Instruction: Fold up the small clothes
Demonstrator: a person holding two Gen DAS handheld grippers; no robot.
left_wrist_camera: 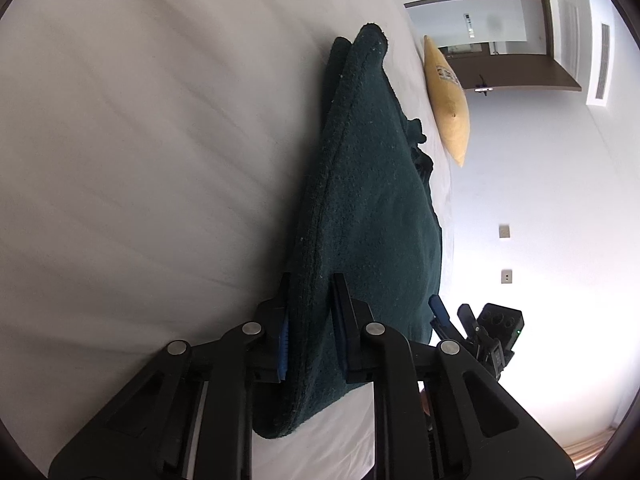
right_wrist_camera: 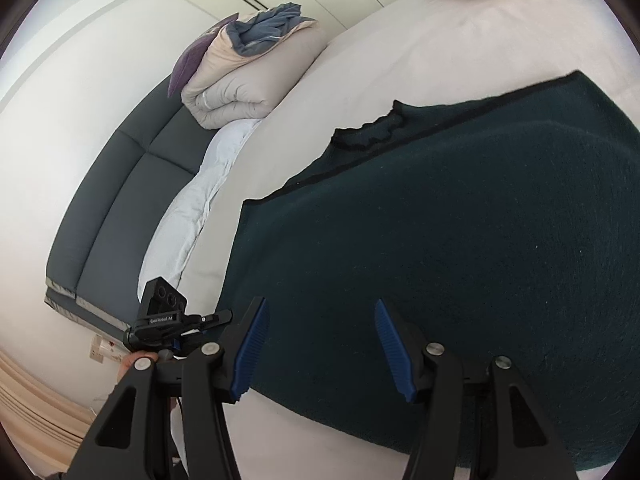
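A dark green knit garment (left_wrist_camera: 360, 200) lies on the white bed sheet (left_wrist_camera: 140, 160), with one edge raised off it. My left gripper (left_wrist_camera: 312, 280) is shut on that raised hemmed edge, and the cloth fills the gap between its fingers. In the right wrist view the garment (right_wrist_camera: 440, 240) spreads flat, its ruffled neckline toward the top. My right gripper (right_wrist_camera: 320, 308) hovers open over the near part of the garment, blue pads (right_wrist_camera: 252, 344) apart and nothing pinched. The right gripper (left_wrist_camera: 450, 310) also shows beyond the cloth in the left wrist view.
A yellow pillow (left_wrist_camera: 448, 100) lies at the far end of the bed (right_wrist_camera: 400, 60). A folded duvet (right_wrist_camera: 248, 80) and a purple cushion sit on a dark padded headboard (right_wrist_camera: 120, 200) beside the mattress. A hand (right_wrist_camera: 134, 362) holds the left tool. A doorway (left_wrist_camera: 500, 40) stands beyond.
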